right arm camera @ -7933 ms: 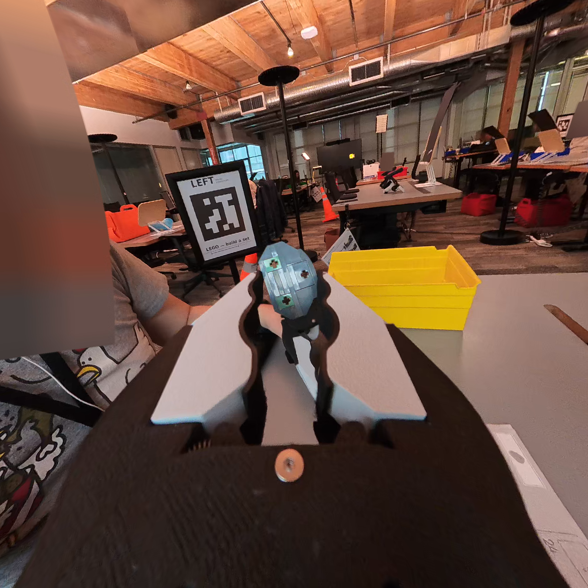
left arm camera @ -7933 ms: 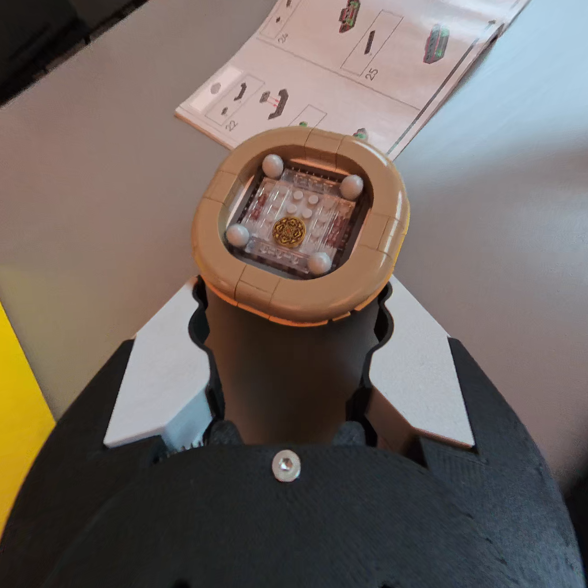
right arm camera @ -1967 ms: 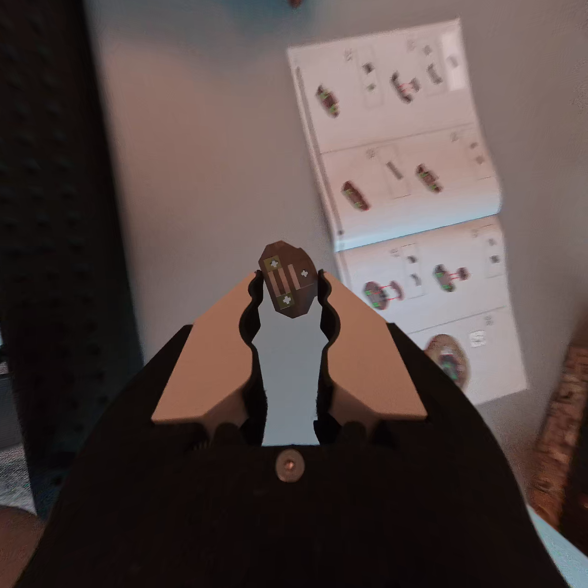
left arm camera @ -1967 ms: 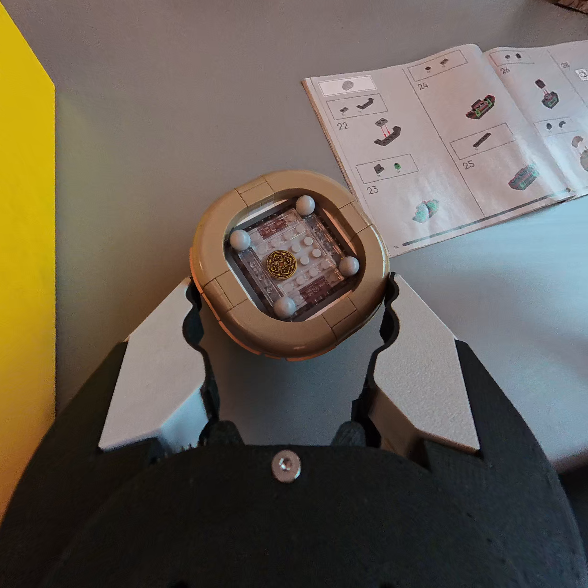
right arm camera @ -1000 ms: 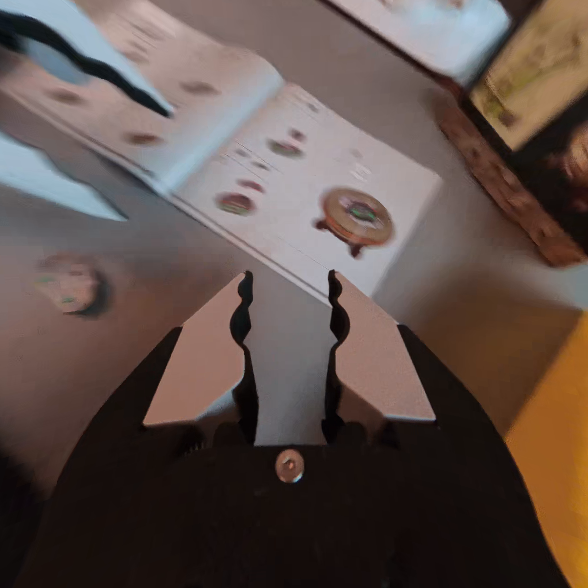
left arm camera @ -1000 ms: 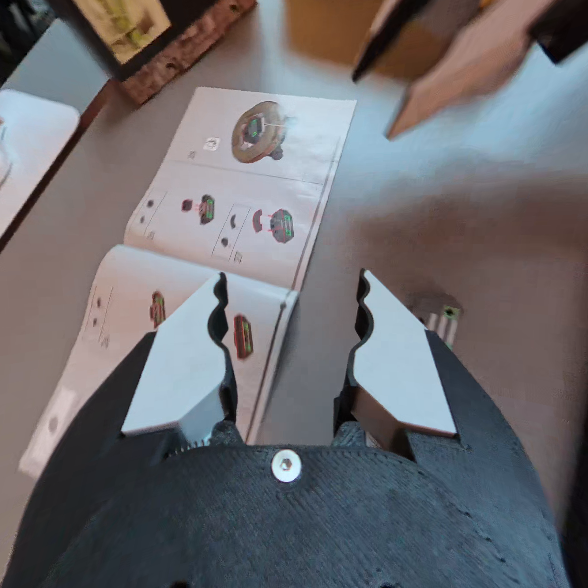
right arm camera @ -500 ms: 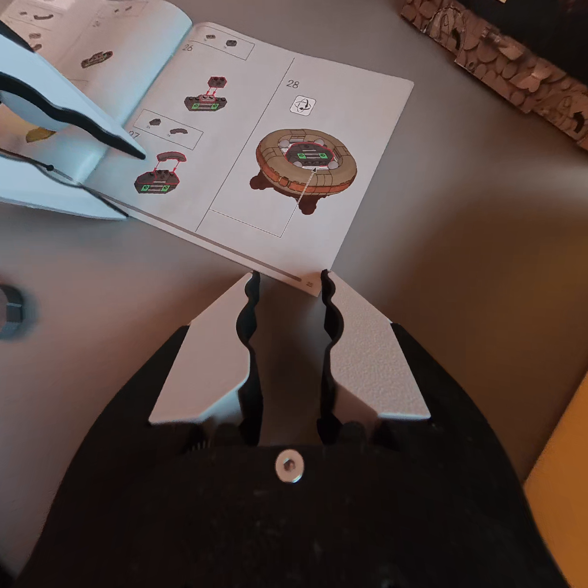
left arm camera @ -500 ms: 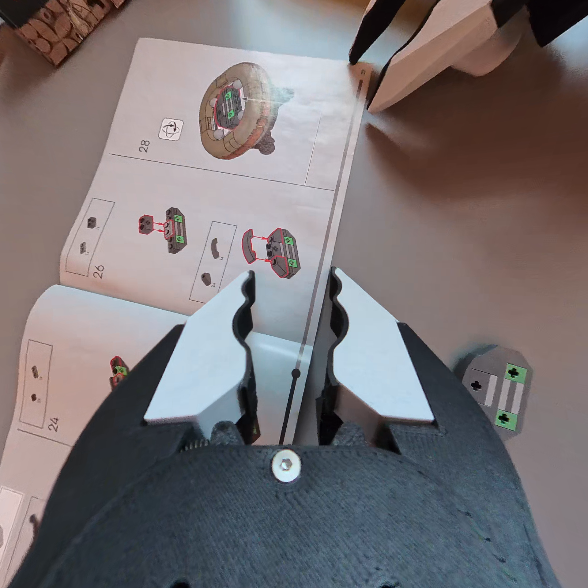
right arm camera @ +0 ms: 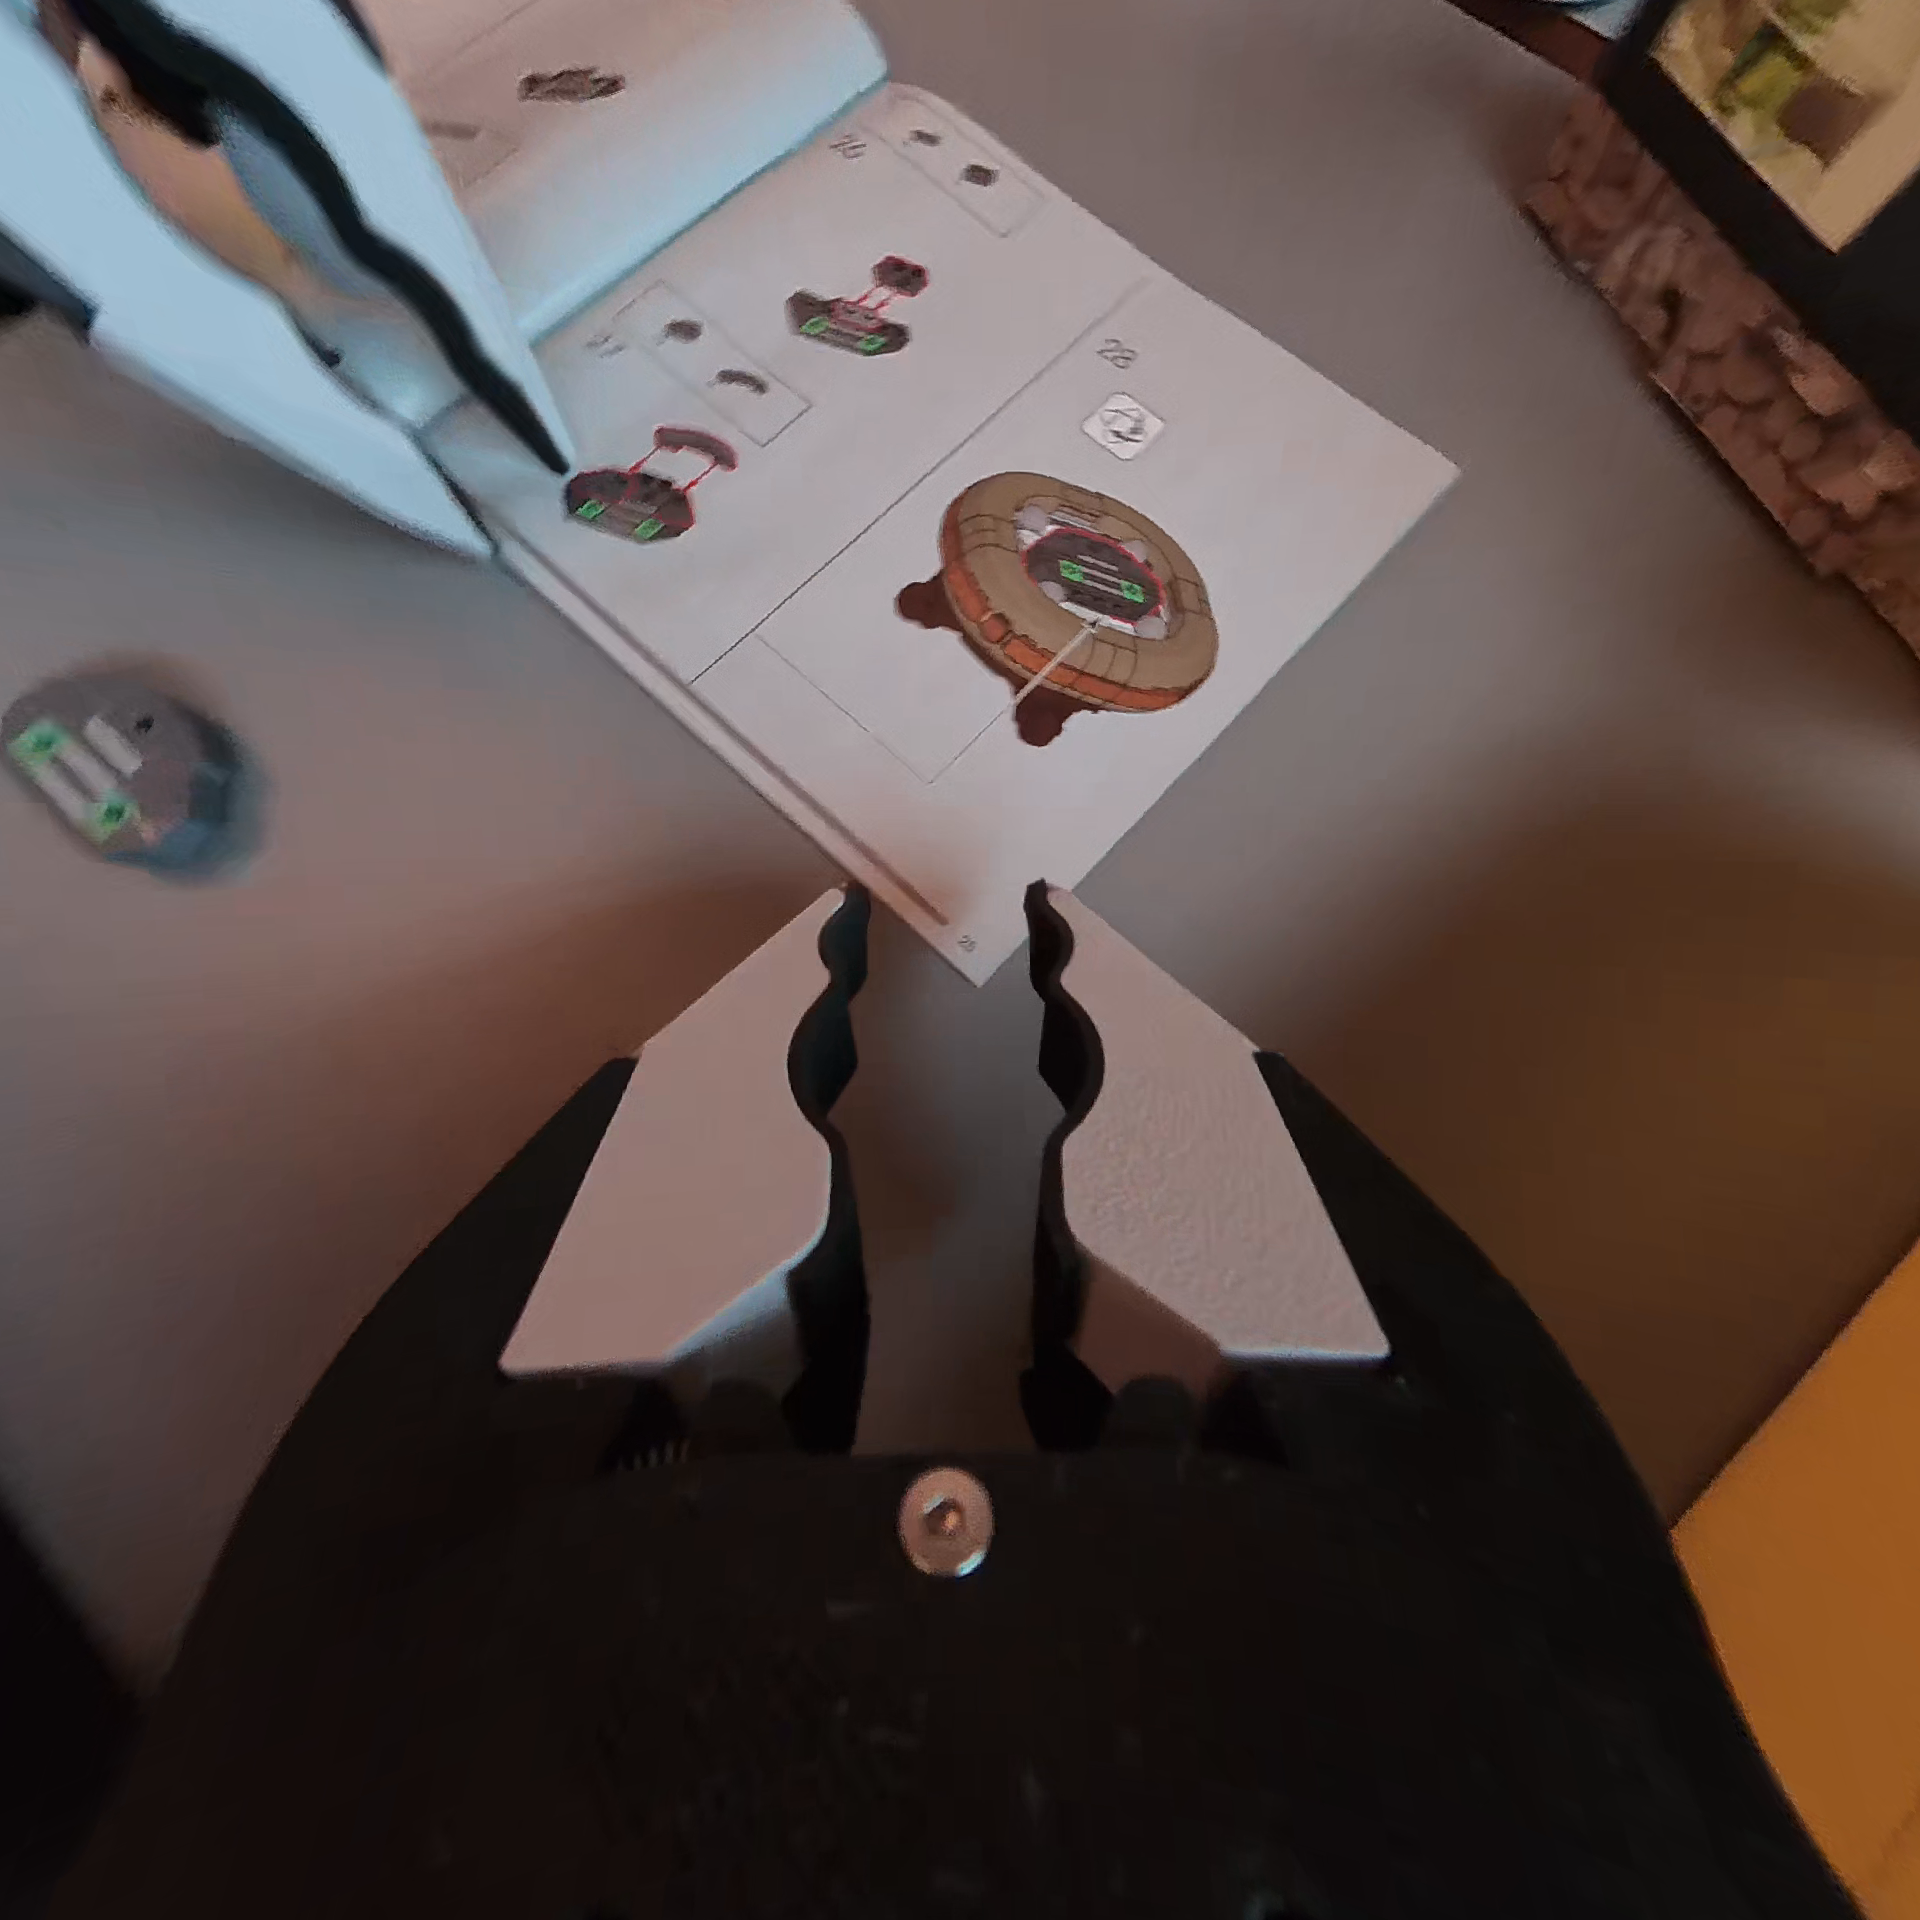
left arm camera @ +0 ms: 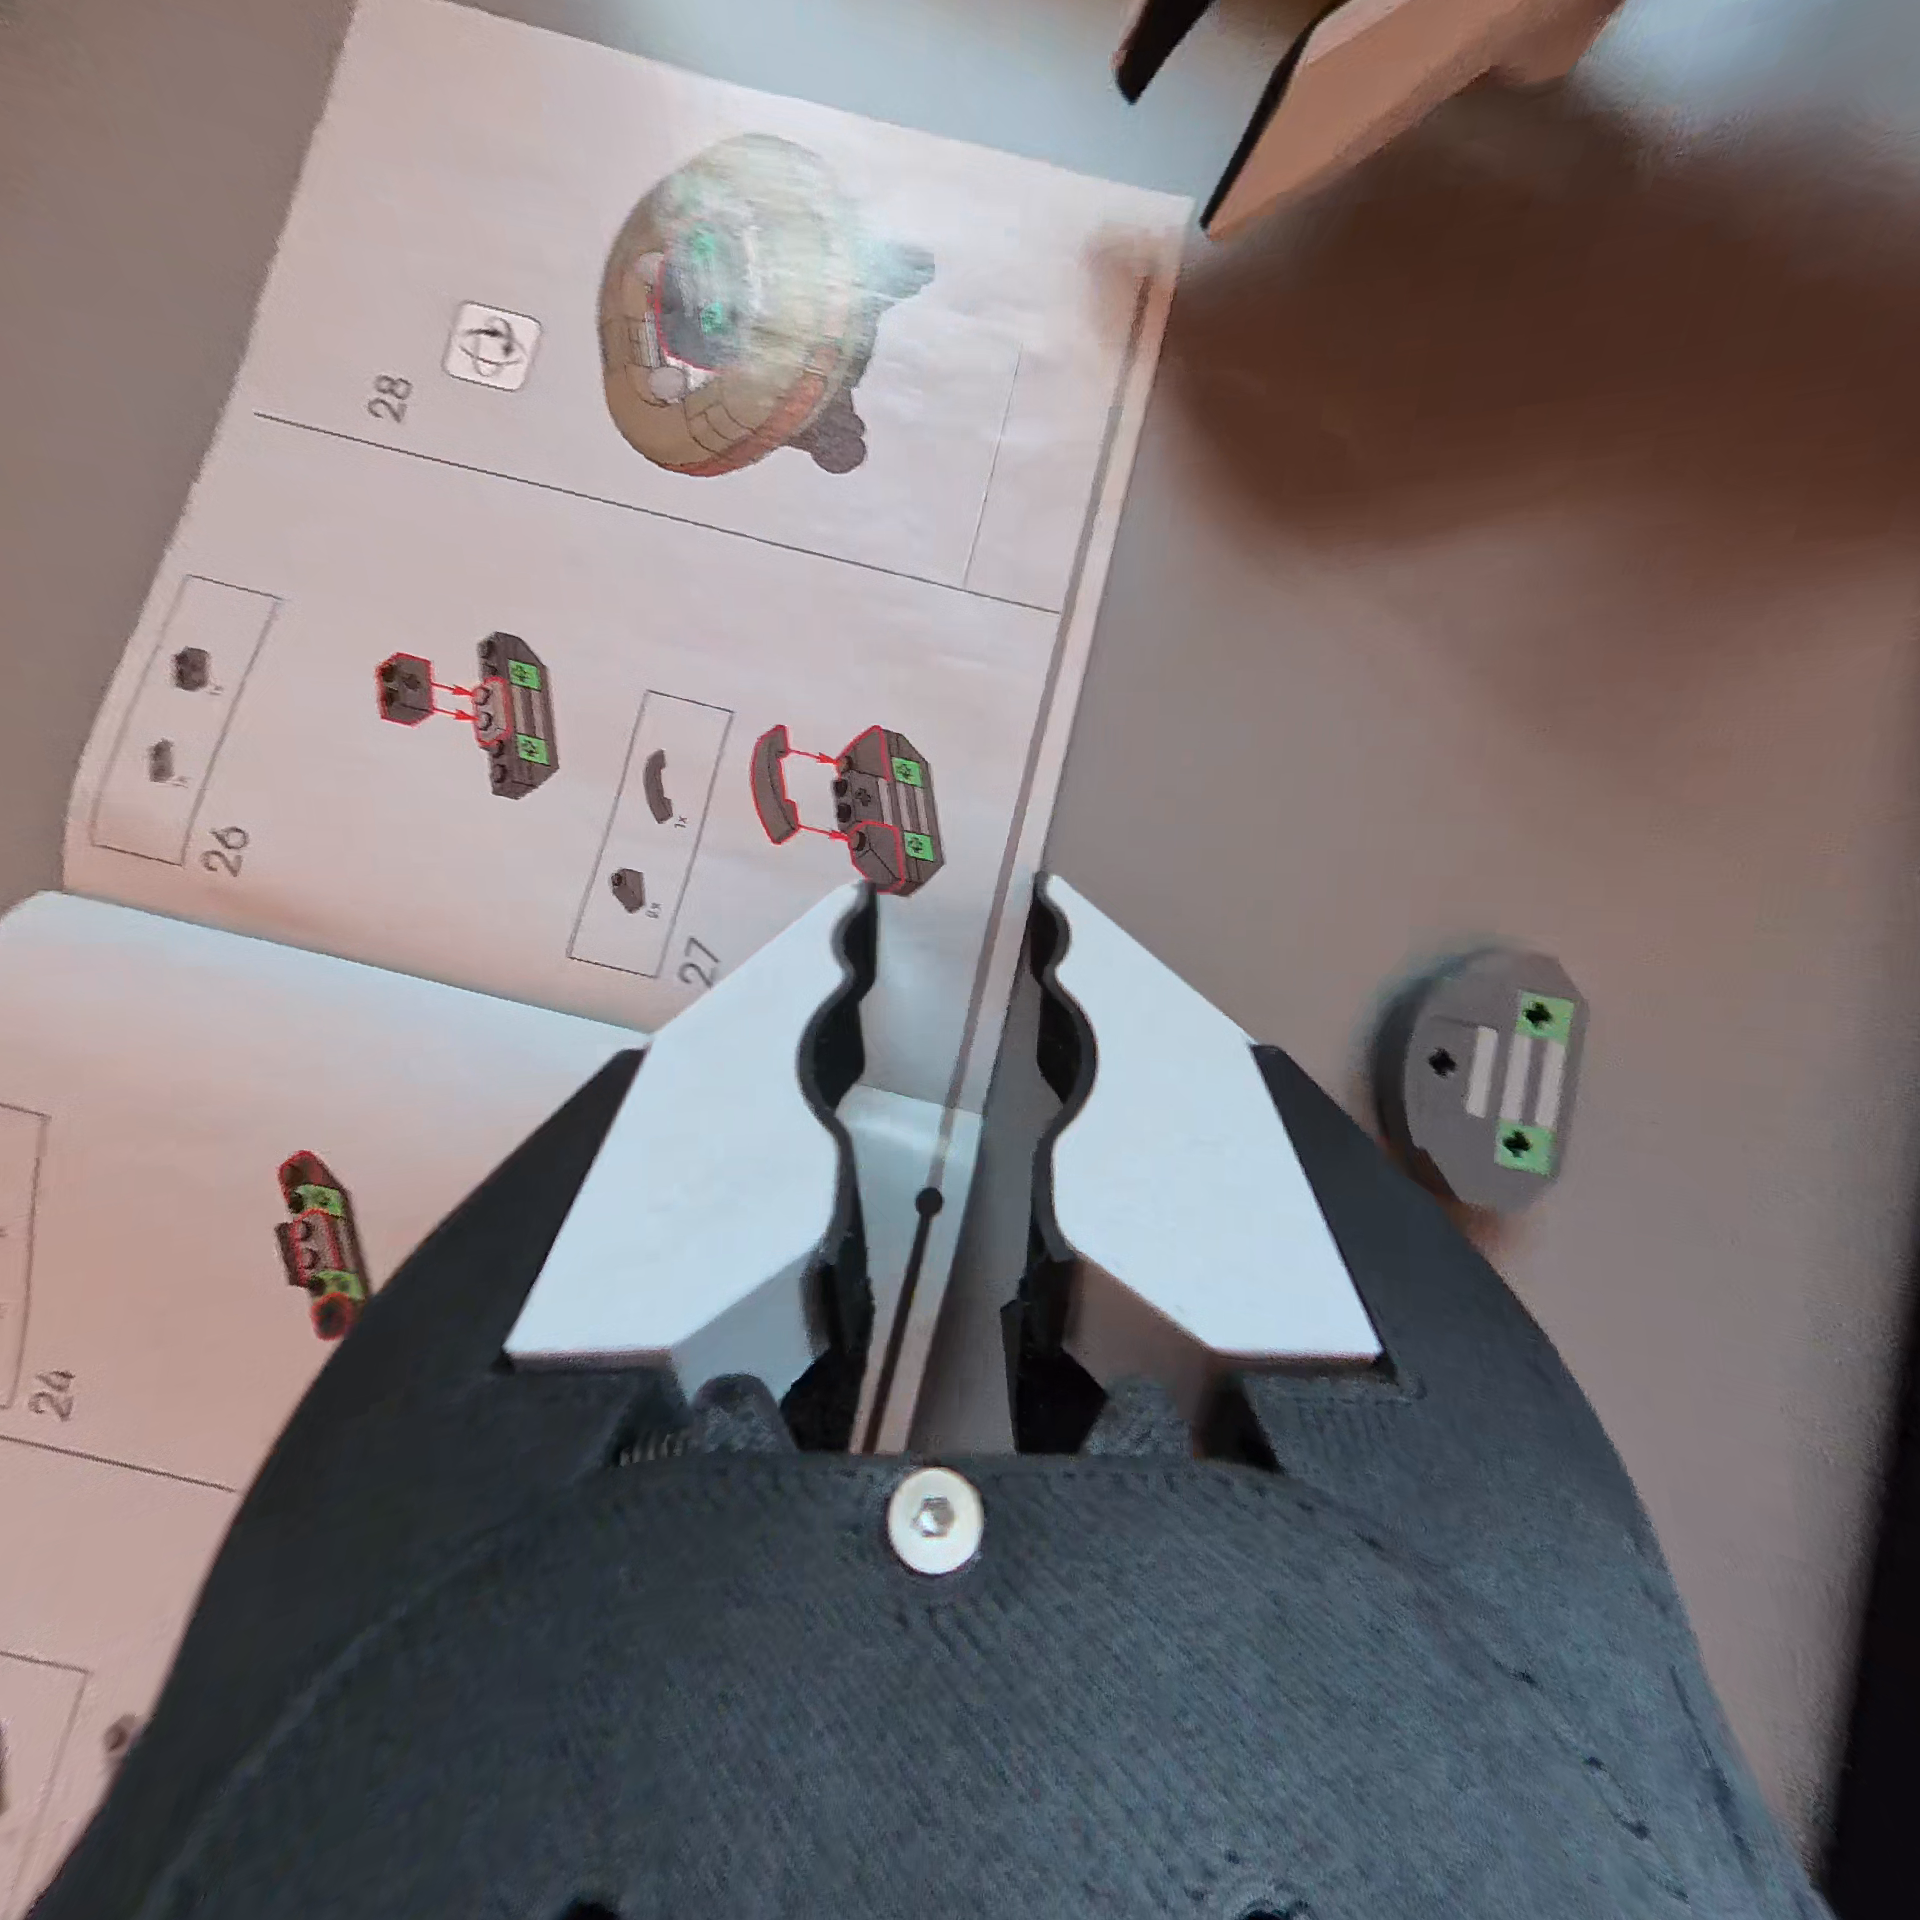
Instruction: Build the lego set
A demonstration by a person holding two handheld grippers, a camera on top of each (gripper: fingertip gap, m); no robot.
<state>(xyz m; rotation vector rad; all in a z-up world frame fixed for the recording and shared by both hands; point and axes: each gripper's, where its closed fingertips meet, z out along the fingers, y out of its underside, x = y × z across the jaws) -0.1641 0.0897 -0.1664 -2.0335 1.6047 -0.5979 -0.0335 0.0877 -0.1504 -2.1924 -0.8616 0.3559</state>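
Note:
The open instruction booklet (left arm camera: pixel 623 520) lies on the grey table and also shows in the right wrist view (right arm camera: pixel 935 468). A small dark grey lego assembly with green tiles (left arm camera: pixel 1481 1081) lies loose on the table to the right of my left gripper; it is at the far left in the right wrist view (right arm camera: pixel 125 769). My left gripper (left arm camera: pixel 951 894) is empty with a narrow gap, above the booklet's right page edge. My right gripper (right arm camera: pixel 943 894) is empty with a narrow gap, just short of the booklet's near corner. The tan ring build is out of view.
The right gripper's fingers (left arm camera: pixel 1351 125) reach in at the top of the left wrist view, and the left gripper's fingers (right arm camera: pixel 312 260) at the top left of the right wrist view. A yellow bin (right arm camera: pixel 1829 1507) is at the right. A box with a stone-pattern edge (right arm camera: pixel 1714 343) lies behind the booklet.
The left gripper has let go of the tan ring build and the right has set the dark grey assembly on the table. Both narrowed and moved to the booklet's edge.

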